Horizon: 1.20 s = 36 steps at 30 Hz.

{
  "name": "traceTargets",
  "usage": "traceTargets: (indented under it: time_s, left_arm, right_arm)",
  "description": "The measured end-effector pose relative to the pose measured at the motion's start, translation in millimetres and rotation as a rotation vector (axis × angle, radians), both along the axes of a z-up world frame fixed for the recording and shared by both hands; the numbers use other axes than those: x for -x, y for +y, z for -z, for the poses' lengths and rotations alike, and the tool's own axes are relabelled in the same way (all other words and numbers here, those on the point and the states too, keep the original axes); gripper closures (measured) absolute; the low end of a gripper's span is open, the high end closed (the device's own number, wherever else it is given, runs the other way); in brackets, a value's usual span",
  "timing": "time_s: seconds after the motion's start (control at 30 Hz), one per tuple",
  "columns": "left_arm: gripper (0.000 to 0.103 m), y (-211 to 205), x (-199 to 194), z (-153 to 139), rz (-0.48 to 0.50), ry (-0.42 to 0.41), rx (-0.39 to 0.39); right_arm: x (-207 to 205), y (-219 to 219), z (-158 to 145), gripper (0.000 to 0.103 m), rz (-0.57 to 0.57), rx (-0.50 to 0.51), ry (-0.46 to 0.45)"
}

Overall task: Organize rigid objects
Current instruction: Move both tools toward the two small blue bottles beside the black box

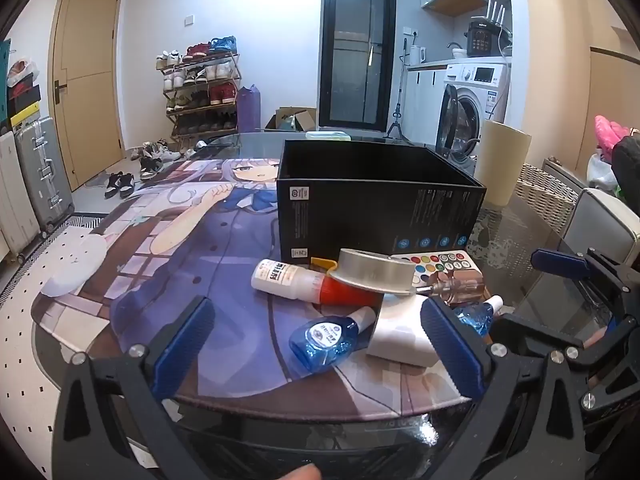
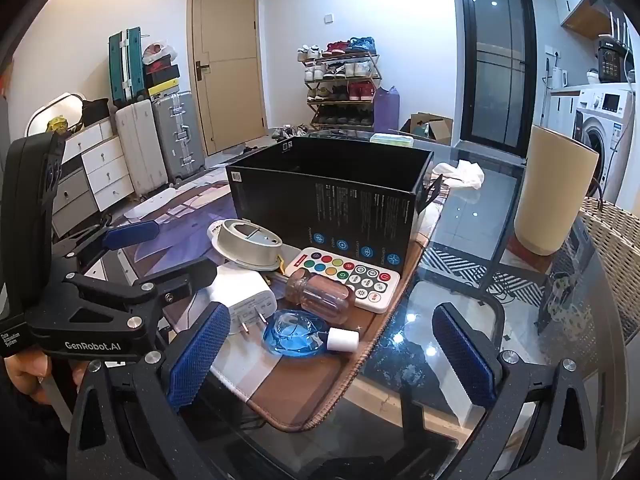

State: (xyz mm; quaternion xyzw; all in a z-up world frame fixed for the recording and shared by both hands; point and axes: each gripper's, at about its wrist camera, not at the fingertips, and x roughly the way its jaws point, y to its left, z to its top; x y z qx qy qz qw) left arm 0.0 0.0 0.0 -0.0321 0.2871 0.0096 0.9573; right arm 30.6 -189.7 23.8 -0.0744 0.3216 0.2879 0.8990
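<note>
Both claws were wide open, nothing between the pads: left gripper (image 1: 316,348) hung over the mat's near edge, right gripper (image 2: 332,356) over mat edge + glass table (image 2: 472,216).

Task items lay in a loose heap on the printed mat (image 1: 160,264), just in front of the black box (image 1: 380,196).

Risks (judgement):
- Metal ring fitting (image 2: 246,246) was propped tilted on other items; pulling the red-and-white glue bottle (image 1: 308,280) from under it would prob. tip it.
- Blue bottle (image 1: 326,338) leaned on the white charger (image 1: 396,338); round + smooth, could squirt out of the pads.
- 2nd blue bottle (image 2: 296,334) sat near the mat edge; a nudge might roll it onto the glass.
- Clear-handled tool (image 2: 320,294) overlapped the remote (image 2: 348,276); lifting either would drag the other.
- The two grippers were close together; clash likely if both reached in.

Containers: the box stood upright, top open; what showed of its interior was empty, floor not visible. Beige cylinder (image 2: 556,196) further off, contents not visible.
</note>
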Motion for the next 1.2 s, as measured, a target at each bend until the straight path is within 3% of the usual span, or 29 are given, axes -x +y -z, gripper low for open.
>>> traceTargets:
  time_s: [0.33,0.83,1.2]
  left_arm:
    - [0.000,-5,12,-5,0.010,-0.072,-0.026]
    - [0.000,10,5,4,0.072,-0.019,-0.031]
    - [0.000,28,1,13,0.025,0.022,-0.027]
  right_arm:
    - [-3,0,2,0.000,0.010,0.027,0.013]
    - [-10,4,6,0.000,0.021,0.083,0.063]
    - [-16,10,17,0.000,0.027,0.117,0.114]
